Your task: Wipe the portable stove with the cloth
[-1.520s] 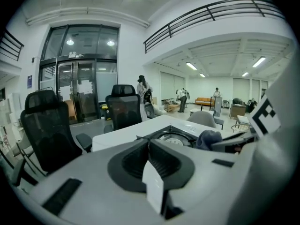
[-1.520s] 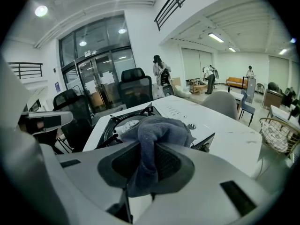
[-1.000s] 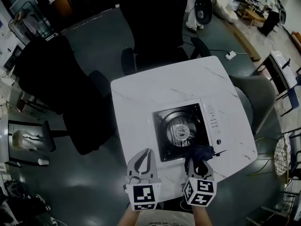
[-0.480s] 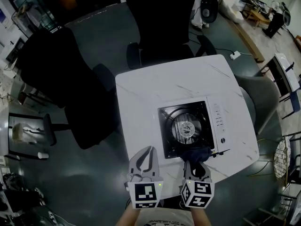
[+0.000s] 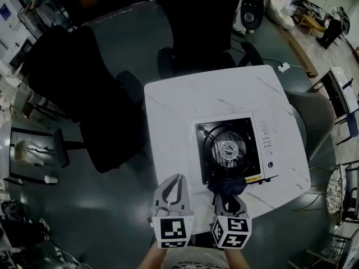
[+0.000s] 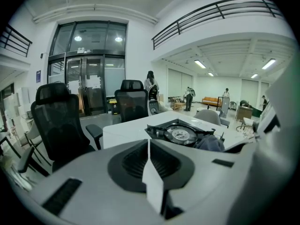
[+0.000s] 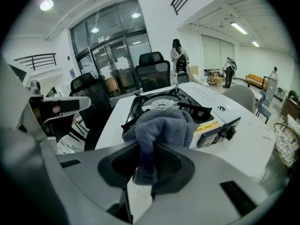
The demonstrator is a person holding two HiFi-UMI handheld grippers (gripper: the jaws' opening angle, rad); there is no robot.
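- We hold two grippers at the near edge of the table. The left gripper (image 5: 175, 182) has its jaws pressed together, with nothing between them.
- The right gripper (image 5: 228, 199) is clenched on one dark cloth (image 5: 226, 185). The cloth is bunched at the near edge of the stove.
- One portable stove (image 5: 230, 148) stands on the right part of the white table (image 5: 179, 102).
- Beyond the table we count two black chairs (image 5: 196, 27), one at the far side and one at the left.
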